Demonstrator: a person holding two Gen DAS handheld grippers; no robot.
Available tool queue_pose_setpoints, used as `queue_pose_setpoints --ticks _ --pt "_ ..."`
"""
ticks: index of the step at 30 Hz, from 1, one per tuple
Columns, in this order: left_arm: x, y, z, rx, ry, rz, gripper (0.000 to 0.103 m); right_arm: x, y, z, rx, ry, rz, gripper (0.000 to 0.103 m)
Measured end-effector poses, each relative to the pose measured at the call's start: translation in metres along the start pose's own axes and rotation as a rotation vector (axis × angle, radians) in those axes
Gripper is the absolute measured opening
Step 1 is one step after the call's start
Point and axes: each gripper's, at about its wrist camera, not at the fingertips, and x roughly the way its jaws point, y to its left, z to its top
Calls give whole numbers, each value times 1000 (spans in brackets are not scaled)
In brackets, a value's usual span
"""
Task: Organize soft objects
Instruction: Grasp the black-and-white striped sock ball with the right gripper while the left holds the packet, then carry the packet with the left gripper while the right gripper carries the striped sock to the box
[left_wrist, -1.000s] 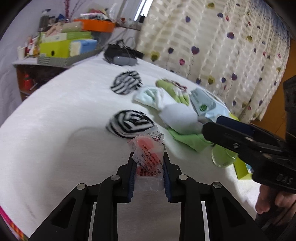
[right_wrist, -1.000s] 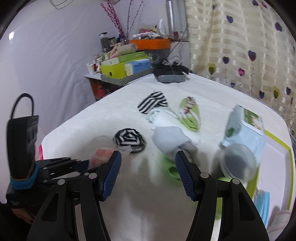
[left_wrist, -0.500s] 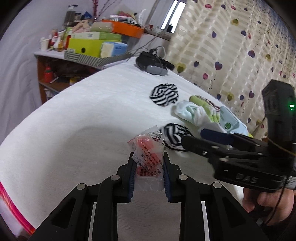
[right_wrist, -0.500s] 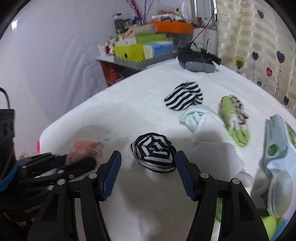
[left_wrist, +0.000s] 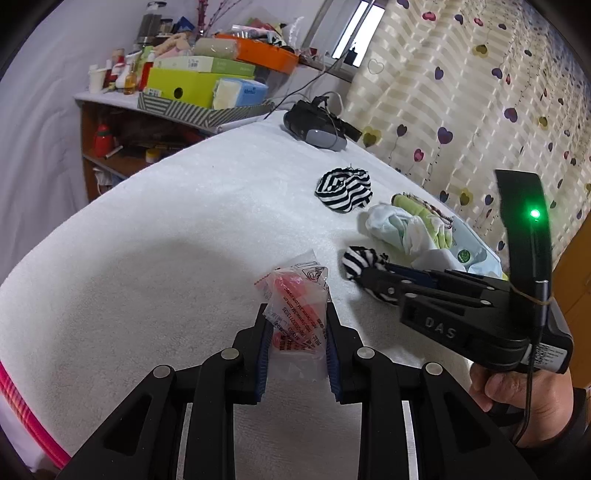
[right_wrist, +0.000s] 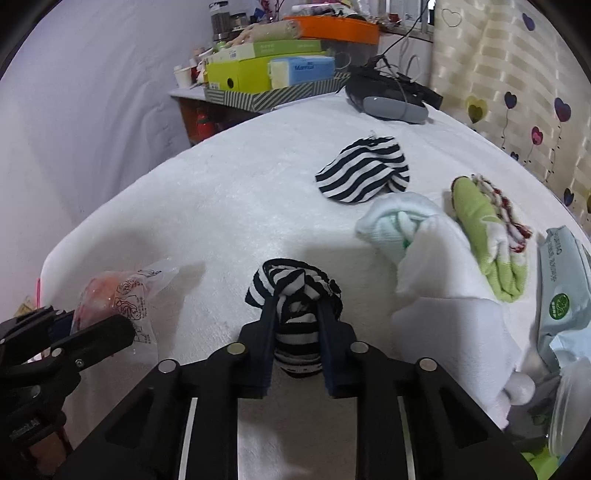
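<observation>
1. The near part of the striped sock ball (right_wrist: 293, 295) was hidden between the closing right gripper (right_wrist: 295, 314) fingers
2. The print on the clear packet (left_wrist: 295, 314) was too small to read
3. The wipes pack (right_wrist: 563, 291) was cut off by the right-wrist view's edge
4. The clutter on the far shelf (left_wrist: 155, 107) was too small to tell apart
5. The hand (left_wrist: 524, 391) ran out of frame

- The left gripper (left_wrist: 295, 334) was black plastic with blue-padded fingers (left_wrist: 261, 354) and silver screws at its linkage joints.
- The right gripper (right_wrist: 295, 328) matched it, its body embossed "DAS", with a lit green lamp and a thin black cable.
- A dark sleeve covered the right hand's (left_wrist: 524, 391) wrist.
</observation>
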Motion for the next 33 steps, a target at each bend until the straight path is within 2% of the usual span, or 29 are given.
queue_pose_setpoints --ticks 8,14,24,33 --pt "-10 -20 -1 39 -31 -21 24 -47 5 -10 6 -96 43 20" --pt "-24 -53 -7 92 -41 -36 24 -93 -5 -34 44 -164 58 19" --pt "-46 -113 -23 195 -56 -84 24 -162 -26 -74 98 -274 31 19" --pt "-57 -162 -35 277 -52 -151 24 -200 -54 -107 178 -335 -19 19"
